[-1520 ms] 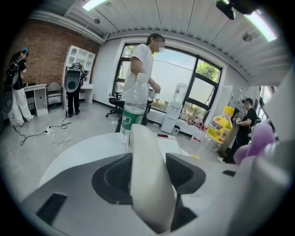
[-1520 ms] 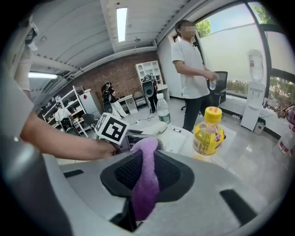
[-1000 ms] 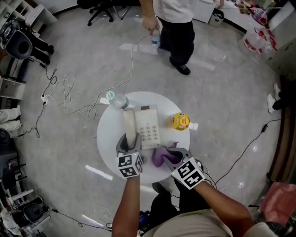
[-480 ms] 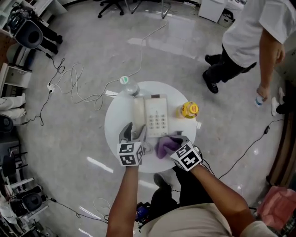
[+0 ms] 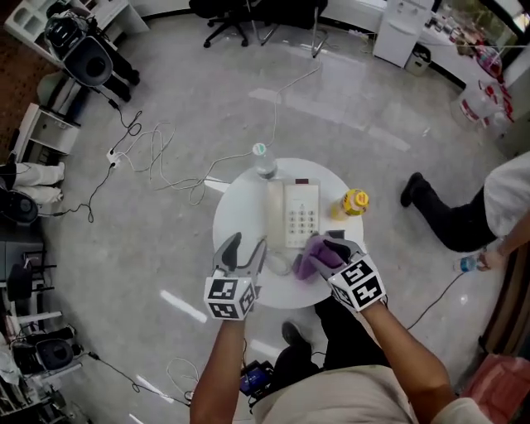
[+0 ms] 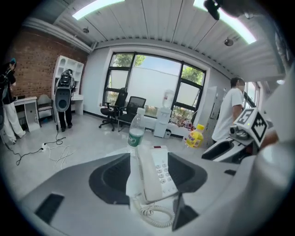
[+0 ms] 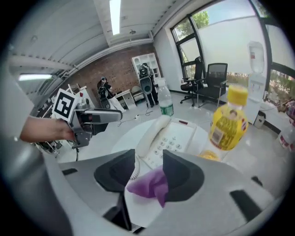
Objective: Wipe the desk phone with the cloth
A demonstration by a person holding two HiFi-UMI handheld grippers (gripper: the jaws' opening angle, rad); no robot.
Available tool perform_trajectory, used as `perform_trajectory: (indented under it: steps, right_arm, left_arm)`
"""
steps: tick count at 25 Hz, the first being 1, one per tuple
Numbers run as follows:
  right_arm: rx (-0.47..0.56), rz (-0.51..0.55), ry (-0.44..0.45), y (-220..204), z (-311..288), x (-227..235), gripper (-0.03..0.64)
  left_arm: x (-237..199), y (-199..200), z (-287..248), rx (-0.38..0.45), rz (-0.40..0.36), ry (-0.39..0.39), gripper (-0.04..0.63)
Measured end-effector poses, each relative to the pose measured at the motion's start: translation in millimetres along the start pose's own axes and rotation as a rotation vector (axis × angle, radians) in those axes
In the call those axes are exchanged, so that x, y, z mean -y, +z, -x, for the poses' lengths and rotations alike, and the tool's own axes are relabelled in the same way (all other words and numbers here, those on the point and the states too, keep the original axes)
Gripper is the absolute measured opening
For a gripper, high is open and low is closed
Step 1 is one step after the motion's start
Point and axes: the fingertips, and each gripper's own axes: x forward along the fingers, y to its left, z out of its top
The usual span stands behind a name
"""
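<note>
The white desk phone lies on the round white table, its handset on its left side. In the head view the purple cloth lies bunched at the phone's near right corner. My right gripper is over it. In the right gripper view the cloth sits between the jaws of the right gripper, against the right jaw only, and the jaws are opening. My left gripper stands open at the table's near left with nothing in it. The left gripper faces the phone and its coiled cord.
A clear water bottle stands at the table's far edge. A yellow bottle stands right of the phone. A person is on the floor space to the right. Cables trail across the floor at left, and office chairs stand beyond.
My right gripper's jaws have widened around the cloth. The left gripper has drawn back from the handset towards the table's near left. The person has walked from the far side to the right.
</note>
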Motion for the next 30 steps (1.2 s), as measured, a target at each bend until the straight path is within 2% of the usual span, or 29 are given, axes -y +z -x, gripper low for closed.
perform_trajectory:
  steps: [3, 9, 11, 14, 21, 30]
  right_arm:
    - [0.096, 0.026, -0.027, 31.9, 27.9, -8.0, 0.145]
    - [0.316, 0.074, -0.066, 98.8, 97.8, -34.2, -0.004]
    - [0.378, 0.086, -0.056, 117.6, 122.4, -49.7, -0.005]
    - [0.445, 0.123, -0.037, 142.7, 157.3, -75.6, -0.005]
    - [0.513, 0.243, 0.015, 179.3, 228.1, -142.1, -0.006]
    - [0.553, 0.311, 0.106, 195.8, 300.1, -218.8, -0.009]
  left_arm:
    - [8.3, 30.9, 34.2, 0.072, -0.023, -0.021, 0.227]
    - [30.2, 99.5, 111.7, 0.218, -0.048, -0.062, 0.107]
    - [39.1, 119.7, 139.5, 0.260, -0.056, -0.076, 0.057]
    - [53.8, 148.0, 179.1, 0.303, -0.063, -0.096, 0.025]
    - [90.9, 183.4, 257.8, 0.350, -0.096, -0.168, 0.015]
    - [137.1, 213.8, 344.5, 0.398, -0.187, -0.234, 0.015]
